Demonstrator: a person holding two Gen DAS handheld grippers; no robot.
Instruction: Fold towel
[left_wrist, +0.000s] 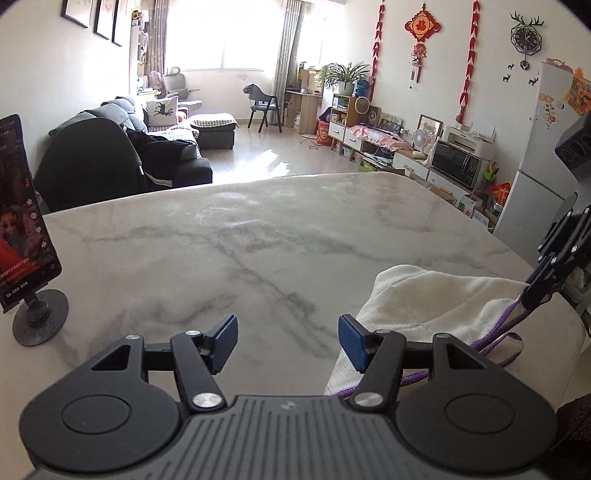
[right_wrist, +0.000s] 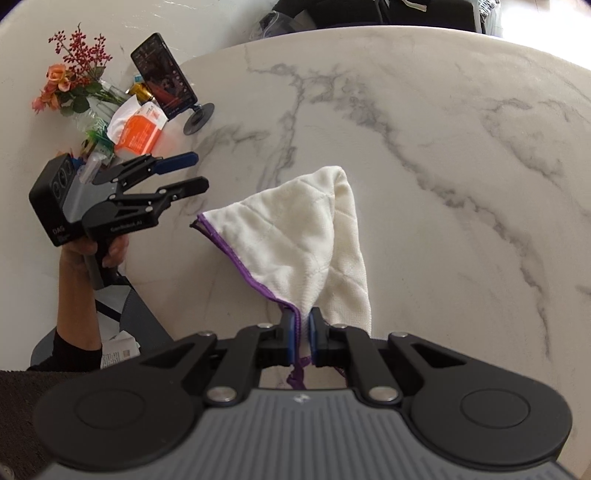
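- Table (right_wrist: 443, 147): marble-patterned top. It carries every item below and serves as the reference surface.
- Towel (right_wrist: 295, 236): cream cloth with purple edging (right_wrist: 236, 254). It lies bunched in a rough triangle on the near part of the table, with one end raised off the surface. It is not yet folded flat.
- Handling, judged: the towel is light, soft and limp. It will sag and drag rather than keep a shape. The stitched edging is the firmest part, so take hold at a corner on the hem.
- Right gripper (right_wrist: 300, 334): positioned at the near end of the towel. The jaws are almost fully closed and pinch the gathered corner where the purple hem runs in.
- Left gripper (left_wrist: 288, 341): positioned beside the towel, on the phone side. The jaws stand about half apart and hold nothing; bare table shows between them. The free corner (right_wrist: 197, 221) of the towel lies just beyond its fingertips.
- Phone on stand (right_wrist: 164, 83): placed well away from the towel, at the far left of the table.
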